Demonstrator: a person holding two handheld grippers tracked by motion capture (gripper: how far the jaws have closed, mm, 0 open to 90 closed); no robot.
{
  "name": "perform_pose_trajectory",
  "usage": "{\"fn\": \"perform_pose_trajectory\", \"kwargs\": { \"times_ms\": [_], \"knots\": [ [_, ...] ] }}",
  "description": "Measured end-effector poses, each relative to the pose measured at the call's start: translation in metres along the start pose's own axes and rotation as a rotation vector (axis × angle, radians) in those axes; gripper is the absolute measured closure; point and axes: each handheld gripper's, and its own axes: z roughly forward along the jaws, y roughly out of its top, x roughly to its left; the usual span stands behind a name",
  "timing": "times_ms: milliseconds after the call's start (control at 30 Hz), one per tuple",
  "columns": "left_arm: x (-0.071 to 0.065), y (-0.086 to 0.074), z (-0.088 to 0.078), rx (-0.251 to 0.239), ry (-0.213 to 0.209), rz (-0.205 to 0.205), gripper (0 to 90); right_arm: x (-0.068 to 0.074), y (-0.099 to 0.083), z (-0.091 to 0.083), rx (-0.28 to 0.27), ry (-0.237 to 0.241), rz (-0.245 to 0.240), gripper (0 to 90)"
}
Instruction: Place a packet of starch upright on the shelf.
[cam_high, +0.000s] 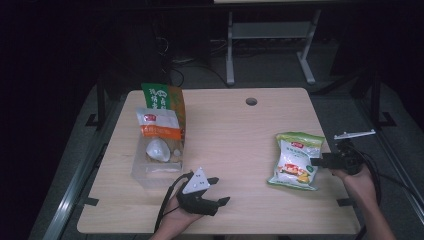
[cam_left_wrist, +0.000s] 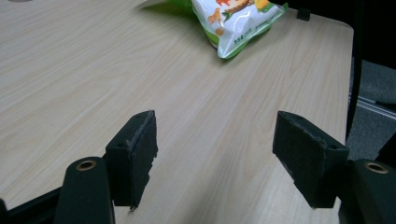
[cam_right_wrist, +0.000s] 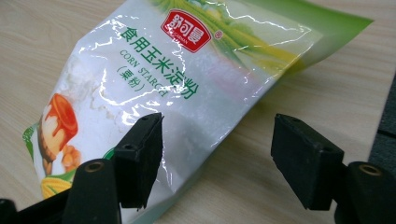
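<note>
Approach is the step in hand: the right gripper, held in the person's right hand at the table's right edge, points its black jaws at the near side edge of the glossy white-and-green plastic bag of corn starch, which lies flat on the pale wood-grain table, right of centre and well apart from everything else. In the right gripper view the jaws stand wide apart with the bag's edge running between and beneath them; one pad looks to sit over the film, but nothing is clamped, and I cannot tell whether it touches. The left gripper rests near the front edge of the table in the person's left hand, its jaws also apart and empty, bare table between them in the left gripper view. On the left side stands a clear plastic box holding an orange-and-white packet, a green-and-orange packet and a white rounded object. By my judgement the next move calls for sliding the right jaws further over the bag's edge, low enough to catch the slippery film, then closing firmly before lifting; the box seems the likely destination.
</note>
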Motion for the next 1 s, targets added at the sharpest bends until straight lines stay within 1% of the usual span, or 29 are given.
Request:
{"fn": "perform_pose_trajectory", "kwargs": {
  "times_ms": [33, 67, 133, 200, 267, 367, 433, 467, 567, 667, 733, 800, 833, 867, 900, 967, 1000],
  "knots": [
    [0.0, 0.0, 0.0, 0.0, -0.001, -0.002, 30.1, -0.001, 0.0, 0.002, 0.002, 0.008, 0.004, 34.3],
    [-0.001, 0.0, 0.0, -0.001, -0.001, -0.005, 30.1, -0.002, -0.001, 0.003, -0.004, 0.019, 0.018, 35.7],
    [0.0, 0.0, 0.001, -0.002, -0.002, -0.004, 30.1, -0.005, -0.002, 0.004, -0.015, 0.058, 0.043, 39.6],
    [0.0, 0.0, 0.002, -0.002, -0.008, -0.007, 30.1, -0.007, -0.003, 0.005, -0.021, 0.094, 0.061, 46.4],
    [0.001, 0.001, 0.005, -0.003, -0.016, -0.013, 30.1, -0.008, -0.005, 0.005, -0.031, 0.126, 0.067, 54.9],
    [0.0, 0.003, 0.013, 0.002, -0.03, -0.03, 30.0, -0.007, -0.007, 0.005, -0.042, 0.145, 0.07, 61.8],
    [0.0, 0.005, 0.018, 0.011, -0.037, -0.025, 30.0, -0.007, -0.008, 0.005, -0.049, 0.15, 0.078, 66.9],
    [-0.001, 0.006, 0.021, 0.013, -0.04, -0.025, 30.0, -0.007, -0.008, 0.004, -0.054, 0.156, 0.078, 71.2],
    [-0.002, 0.012, 0.032, 0.019, -0.053, -0.027, 30.1, -0.006, -0.008, 0.004, -0.06, 0.164, 0.066, 82.5],
    [-0.003, 0.02, 0.047, 0.034, -0.069, -0.02, 30.1, -0.002, -0.007, 0.003, -0.054, 0.159, 0.04, 88.7],
    [-0.004, 0.028, 0.056, 0.035, -0.078, -0.019, 30.1, 0.002, -0.007, 0.002, -0.055, 0.134, 0.006, 89.3],
    [-0.006, 0.036, 0.065, 0.036, -0.086, -0.011, 30.0, 0.005, -0.008, 0.0, -0.059, 0.124, -0.009, 89.6],
    [-0.006, 0.04, 0.069, 0.033, -0.09, -0.012, 29.8, 0.006, -0.008, -0.001, -0.065, 0.125, -0.011, 89.7],
    [-0.007, 0.044, 0.072, 0.032, -0.094, -0.011, 29.8, 0.006, -0.01, -0.003, -0.082, 0.131, -0.016, 89.8],
    [-0.006, 0.047, 0.076, 0.037, -0.095, -0.002, 29.7, 0.008, -0.011, -0.005, -0.098, 0.138, -0.013, 89.8],
    [-0.006, 0.052, 0.082, 0.037, -0.095, 0.002, 29.4, 0.012, -0.012, -0.01, -0.126, 0.142, -0.032, 89.8],
    [-0.006, 0.055, 0.086, 0.037, -0.101, -0.006, 29.4, 0.013, -0.013, -0.012, -0.134, 0.144, -0.04, 89.9]
  ]
}}
